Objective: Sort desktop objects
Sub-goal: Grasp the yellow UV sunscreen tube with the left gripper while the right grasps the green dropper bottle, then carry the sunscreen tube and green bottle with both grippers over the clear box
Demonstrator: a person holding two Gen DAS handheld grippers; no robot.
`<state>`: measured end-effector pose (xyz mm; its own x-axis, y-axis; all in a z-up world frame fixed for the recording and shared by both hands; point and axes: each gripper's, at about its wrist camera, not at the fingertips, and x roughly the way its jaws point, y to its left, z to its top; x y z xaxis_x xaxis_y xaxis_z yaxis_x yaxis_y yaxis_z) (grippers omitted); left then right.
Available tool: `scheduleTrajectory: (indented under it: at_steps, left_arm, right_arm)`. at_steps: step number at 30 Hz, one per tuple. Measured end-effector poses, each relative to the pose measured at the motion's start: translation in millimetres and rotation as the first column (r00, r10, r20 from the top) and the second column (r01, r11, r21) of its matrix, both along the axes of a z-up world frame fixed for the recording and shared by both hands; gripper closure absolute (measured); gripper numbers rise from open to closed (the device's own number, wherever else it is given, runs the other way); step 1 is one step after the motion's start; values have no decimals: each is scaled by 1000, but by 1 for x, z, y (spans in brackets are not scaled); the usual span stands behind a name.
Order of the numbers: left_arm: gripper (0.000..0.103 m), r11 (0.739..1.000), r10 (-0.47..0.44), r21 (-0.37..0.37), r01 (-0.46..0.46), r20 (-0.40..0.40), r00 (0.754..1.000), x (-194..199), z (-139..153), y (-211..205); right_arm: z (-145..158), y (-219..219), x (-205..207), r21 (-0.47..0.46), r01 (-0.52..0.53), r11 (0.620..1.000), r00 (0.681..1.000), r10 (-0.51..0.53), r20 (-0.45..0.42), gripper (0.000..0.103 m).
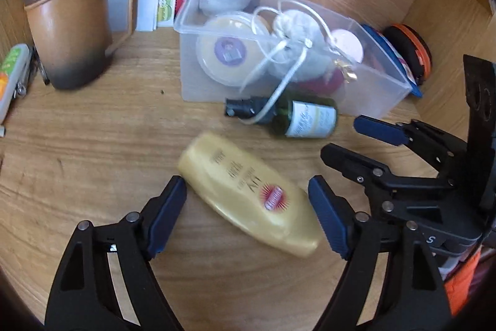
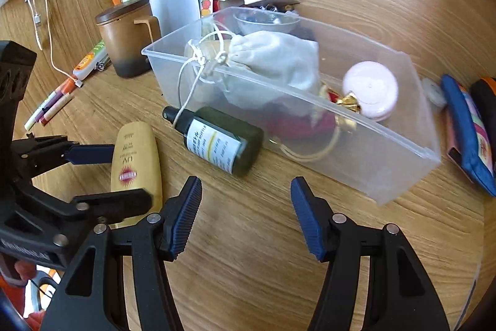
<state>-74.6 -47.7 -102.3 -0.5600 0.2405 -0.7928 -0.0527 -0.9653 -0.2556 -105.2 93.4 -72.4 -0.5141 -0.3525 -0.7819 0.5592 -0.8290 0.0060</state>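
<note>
The left gripper (image 1: 248, 207) straddles the yellow UV bottle (image 1: 248, 194), which lies flat on the wooden desk (image 1: 93, 145) just in front of the clear plastic bin (image 1: 372, 101); its jaws stand apart, one pad at the bottle's edge, no clamp yet. The dark green spray bottle (image 2: 217, 141) lies against the bin's front wall. The right gripper (image 2: 246, 216) hangs open over bare wood, just short of that green bottle.

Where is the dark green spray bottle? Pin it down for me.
The dark green spray bottle lies on its side on the desk, against the clear bin's front wall, just beyond the yellow sunscreen bottle.
</note>
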Motion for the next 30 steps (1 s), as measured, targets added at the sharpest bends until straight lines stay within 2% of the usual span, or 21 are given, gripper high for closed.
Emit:
scheduleTrajectory:
  at_steps: [3, 8, 10, 16, 20, 25, 30]
  left_arm:
    - [27, 999, -27, -19, 26, -11, 1000, -1, 0, -4]
    - [49, 998, -64, -6, 64, -11, 998, 5, 2, -17]
    - [55, 998, -67, -12, 66, -15, 998, 6, 2, -22]
    - [65, 997, -76, -17, 75, -31, 997, 5, 5, -27]
    - [74, 994, -97, -59, 93, -59, 994, 3, 13, -19]
    - [77, 984, -133, -128, 122, -86, 987, 6, 20, -7]
    - [75, 979, -147, -151, 134, -83, 986, 5, 18, -5]
  right_arm:
    - [-3, -4, -6, -2, 18, 1000, 1000, -18, 13, 47]
    - [-7, -11, -11, -17, 14, 1000, 999, -13, 50, 47]
    - [-8, -17, -13, -21, 14, 1000, 998, -12, 62, 47]
    - [-16, -35, -22, -15, 28, 999, 996, -27, 87, 45]
    - [-15, -38, -23, -33, 42, 999, 995, -39, 90, 44]
    - [-13, -40, -24, -54, 49, 997, 994, -43, 104, 44]
    - [-13, -48, -29, -58, 48, 997, 993, -41, 109, 42]
